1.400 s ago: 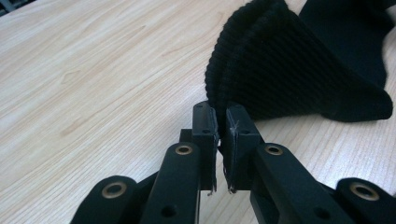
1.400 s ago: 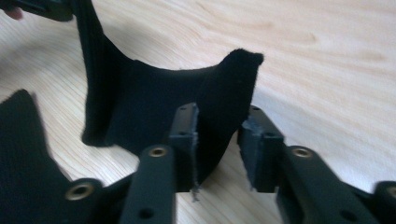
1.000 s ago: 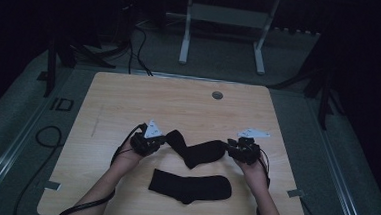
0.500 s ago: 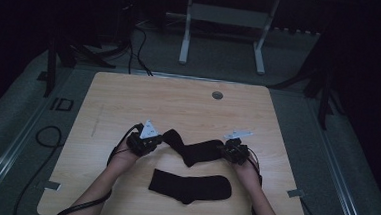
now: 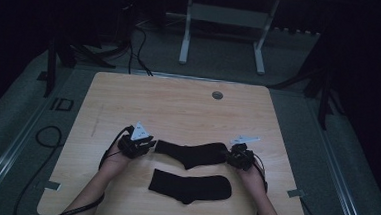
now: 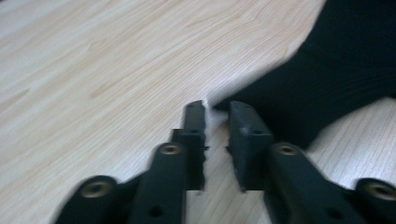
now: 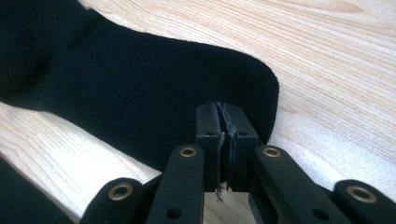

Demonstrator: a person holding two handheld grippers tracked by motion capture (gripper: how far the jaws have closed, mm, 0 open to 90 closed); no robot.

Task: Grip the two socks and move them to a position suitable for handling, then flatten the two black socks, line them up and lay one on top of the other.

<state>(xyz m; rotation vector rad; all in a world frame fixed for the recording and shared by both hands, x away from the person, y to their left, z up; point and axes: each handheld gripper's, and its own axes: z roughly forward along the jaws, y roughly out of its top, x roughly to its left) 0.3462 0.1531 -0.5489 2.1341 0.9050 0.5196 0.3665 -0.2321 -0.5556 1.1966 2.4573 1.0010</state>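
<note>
Since what you are handling is a soft black sock [image 5: 191,153], expect it to weigh almost nothing, sag wherever it is unsupported and fold on itself if you lift one end alone. It lies stretched across the table [image 5: 178,107] between your two grippers, just beyond a second sock [image 5: 190,187] nearer you. Your right gripper [image 7: 224,108] has its jaws pressed together on a thin pinch of fabric at the rounded end of the sock. Your left gripper [image 6: 215,108] has just been opening; its jaws stand slightly apart at the other end's edge, with bare wood between them and no cloth gripped. Knit will not slip much, so take it by the very edge at each end, biting deep enough to catch both layers.
</note>
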